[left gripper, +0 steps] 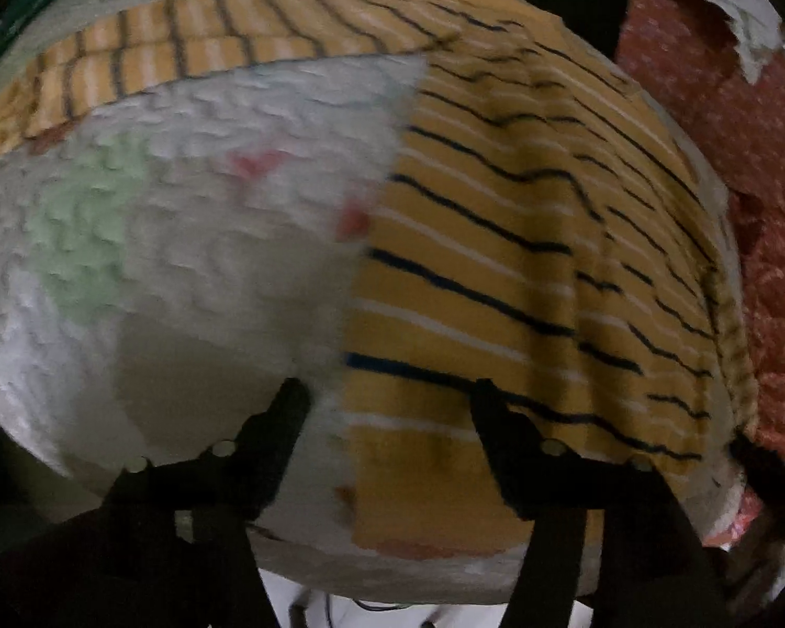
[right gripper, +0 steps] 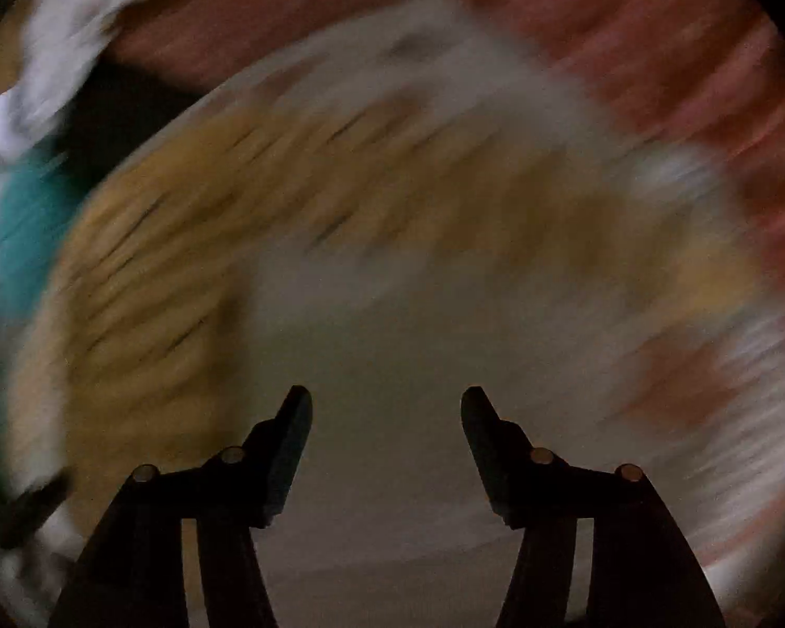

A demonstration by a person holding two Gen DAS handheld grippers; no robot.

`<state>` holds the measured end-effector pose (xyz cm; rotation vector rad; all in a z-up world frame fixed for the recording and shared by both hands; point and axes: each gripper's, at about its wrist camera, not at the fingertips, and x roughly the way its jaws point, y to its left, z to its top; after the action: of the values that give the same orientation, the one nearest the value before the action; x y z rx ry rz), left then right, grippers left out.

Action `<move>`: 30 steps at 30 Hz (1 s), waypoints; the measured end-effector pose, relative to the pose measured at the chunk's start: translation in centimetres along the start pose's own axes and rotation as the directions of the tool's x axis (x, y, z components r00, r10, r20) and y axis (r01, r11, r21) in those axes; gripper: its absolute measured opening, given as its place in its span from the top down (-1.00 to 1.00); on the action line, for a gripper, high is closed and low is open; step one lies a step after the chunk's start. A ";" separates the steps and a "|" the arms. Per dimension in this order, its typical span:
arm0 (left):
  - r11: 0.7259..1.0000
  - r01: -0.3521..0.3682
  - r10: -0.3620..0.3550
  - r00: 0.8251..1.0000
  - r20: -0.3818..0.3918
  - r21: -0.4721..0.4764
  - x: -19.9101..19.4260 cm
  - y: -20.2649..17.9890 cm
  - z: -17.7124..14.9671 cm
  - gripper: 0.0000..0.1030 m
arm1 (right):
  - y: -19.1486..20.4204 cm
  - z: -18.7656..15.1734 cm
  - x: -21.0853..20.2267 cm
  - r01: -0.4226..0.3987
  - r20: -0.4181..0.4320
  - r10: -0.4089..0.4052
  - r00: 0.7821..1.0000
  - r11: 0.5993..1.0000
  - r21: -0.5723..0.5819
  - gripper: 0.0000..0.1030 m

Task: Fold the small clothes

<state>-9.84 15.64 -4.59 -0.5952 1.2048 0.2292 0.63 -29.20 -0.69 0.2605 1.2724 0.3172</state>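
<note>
The yellow striped top [left gripper: 497, 261] lies spread on a bumpy white cover [left gripper: 183, 220]. Its body lies right in front of the left gripper [left gripper: 387, 397] and a little to that gripper's right. One long sleeve [left gripper: 209, 36] runs away across the far side of the white cover, so the top makes a bent shape. Its near edge sits just between the left gripper's two fingers. Those fingers are apart and hold nothing.

The right gripper [right gripper: 387, 403] is also spread wide and holds nothing. It points at the same yellow top [right gripper: 193, 240], which lies ahead and to its left, farther off. So I think the left gripper is nearer to the top's near edge and is better placed to grab it.

Red cloth [left gripper: 732, 131] lies past the top's far side. The right view is very blurry, so folds and edges there are hard to make out. I cannot tell if either gripper touches the cloth.
</note>
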 end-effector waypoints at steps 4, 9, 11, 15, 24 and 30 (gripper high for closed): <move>0.995 -0.044 0.049 0.998 -0.048 0.095 1.1 -2.6 -0.6 0.48 | 5.1 -3.5 3.6 -0.059 -0.055 0.054 0.997 0.995 -0.080 -0.31; 0.984 -0.108 0.115 0.992 -0.047 0.144 0.2 -4.5 -0.6 0.80 | 8.3 -3.7 4.5 -0.018 -0.078 0.003 0.997 0.981 -0.194 0.82; 0.983 -0.121 0.127 0.991 -0.035 0.139 -0.7 -4.6 -0.6 0.80 | 7.3 -3.7 4.3 -0.082 -0.092 0.069 0.993 0.986 -0.144 0.82; 0.982 -0.142 0.149 0.988 -0.046 0.123 -3.2 -3.6 -1.7 0.80 | 5.9 -4.5 2.6 -0.120 -0.104 0.110 0.988 0.988 -0.099 0.84; 0.993 -0.101 0.106 0.990 -0.090 0.059 -3.9 -1.3 -4.7 0.75 | 0.8 -7.5 1.0 -0.119 -0.161 0.120 0.980 0.993 0.013 0.80; 0.993 -0.078 0.076 0.997 0.033 0.092 -9.8 -0.3 -5.6 0.67 | -8.6 -2.7 -5.0 -0.148 0.098 0.124 0.987 0.940 0.307 0.08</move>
<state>-17.75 13.71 3.26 -0.4626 1.2041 0.2446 -2.50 -38.96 -0.08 0.6292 1.2273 0.2188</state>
